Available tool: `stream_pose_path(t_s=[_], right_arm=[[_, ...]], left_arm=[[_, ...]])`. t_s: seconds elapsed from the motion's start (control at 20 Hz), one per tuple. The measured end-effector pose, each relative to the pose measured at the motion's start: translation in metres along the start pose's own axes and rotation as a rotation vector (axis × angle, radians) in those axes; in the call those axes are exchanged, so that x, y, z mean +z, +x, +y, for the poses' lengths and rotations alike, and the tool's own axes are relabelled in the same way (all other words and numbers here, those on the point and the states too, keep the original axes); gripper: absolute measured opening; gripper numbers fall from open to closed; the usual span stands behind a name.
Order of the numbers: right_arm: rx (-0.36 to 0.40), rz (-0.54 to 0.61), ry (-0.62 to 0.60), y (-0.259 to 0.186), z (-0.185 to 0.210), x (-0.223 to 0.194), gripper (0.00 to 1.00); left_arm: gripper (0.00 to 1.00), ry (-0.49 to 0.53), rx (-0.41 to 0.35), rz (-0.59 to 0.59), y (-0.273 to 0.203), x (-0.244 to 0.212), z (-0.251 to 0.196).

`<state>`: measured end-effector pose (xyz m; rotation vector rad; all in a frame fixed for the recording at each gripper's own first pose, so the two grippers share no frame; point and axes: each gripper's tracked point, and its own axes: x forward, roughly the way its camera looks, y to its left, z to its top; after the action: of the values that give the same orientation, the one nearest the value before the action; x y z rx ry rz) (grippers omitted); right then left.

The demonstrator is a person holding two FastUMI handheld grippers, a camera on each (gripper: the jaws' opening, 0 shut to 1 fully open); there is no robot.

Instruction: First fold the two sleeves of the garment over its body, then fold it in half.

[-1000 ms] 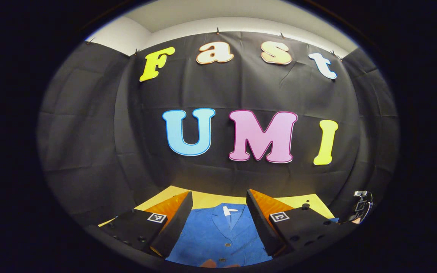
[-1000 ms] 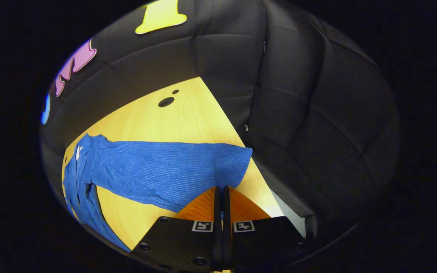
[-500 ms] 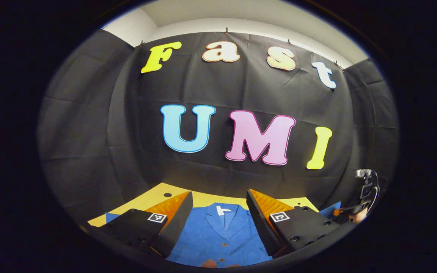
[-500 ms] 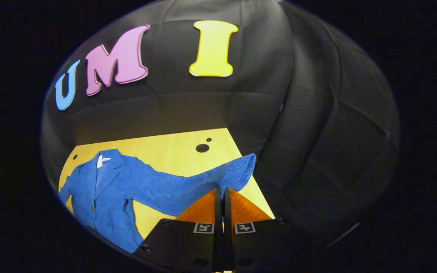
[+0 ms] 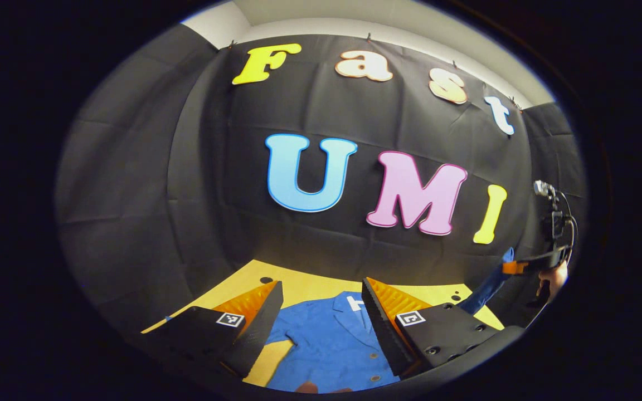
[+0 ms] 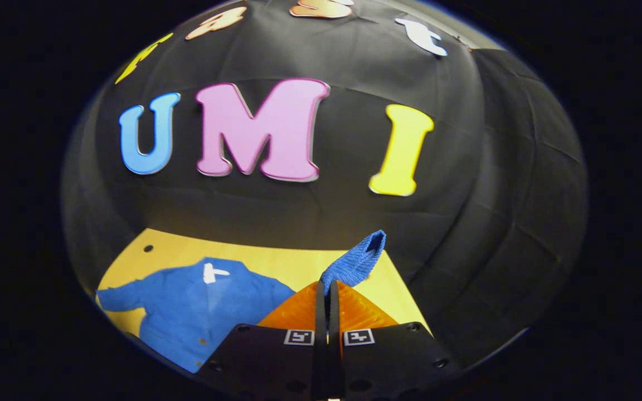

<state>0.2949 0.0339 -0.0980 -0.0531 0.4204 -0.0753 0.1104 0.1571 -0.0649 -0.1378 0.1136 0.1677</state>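
- One blue ribbed button-front garment (image 6: 204, 312) lies flat on the yellow wooden worktop (image 6: 276, 264), front up
- Collar with one white neck tag (image 6: 209, 273) points toward the black cloth back wall (image 6: 298, 206); long axis runs from there back toward the near edge
- Two sleeves: one (image 6: 117, 298) spread sideways on the worktop, the other (image 6: 354, 264) lifted off it, cuff up
- Right claw (image 6: 327, 289) closed tight, both fingers pinching the raised sleeve near the cuff
- Left claw (image 5: 321, 323) spread wide, holding nothing, above the garment's chest
- In left gripper view, raised sleeve (image 5: 488, 287) slants up to the far claw; a hand (image 5: 554, 278) holds it
- Three small buttons (image 5: 374, 355) visible between the left fingers
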Motion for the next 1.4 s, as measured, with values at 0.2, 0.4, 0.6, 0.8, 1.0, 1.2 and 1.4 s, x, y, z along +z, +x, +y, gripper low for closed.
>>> stream_pose_path(t_s=[0.2, 0.4, 0.6, 0.8, 1.0, 1.2, 1.4], right_arm=[[0.156, 0.06, 0.003, 0.051, 0.122, -0.014, 0.04], [0.321, 0.186, 0.038, 0.097, 0.235, -0.083, 0.04], [0.43, 0.307, 0.078, 0.125, 0.317, -0.151, 0.04], [0.445, 0.389, 0.11, 0.144, 0.351, -0.199, 0.04], [0.504, 0.432, 0.168, 0.142, 0.382, -0.218, 0.13], [0.573, 0.462, 0.215, 0.127, 0.404, -0.223, 0.8], [0.575, 0.38, 0.11, 0.116, 0.386, -0.205, 0.96]], left_arm=[[0.81, 0.014, 0.079, -0.013, -0.002, 0.002, 0.05], [0.81, -0.038, 0.179, 0.026, -0.017, -0.019, 0.099], [0.81, -0.044, 0.319, 0.102, -0.04, -0.055, 0.152], [0.81, -0.091, 0.415, 0.148, -0.055, -0.076, 0.188], [0.82, -0.108, 0.463, 0.193, -0.064, -0.091, 0.208], [0.81, -0.075, 0.463, 0.183, -0.056, -0.092, 0.217], [0.81, -0.113, 0.458, 0.231, -0.036, -0.115, 0.233]])
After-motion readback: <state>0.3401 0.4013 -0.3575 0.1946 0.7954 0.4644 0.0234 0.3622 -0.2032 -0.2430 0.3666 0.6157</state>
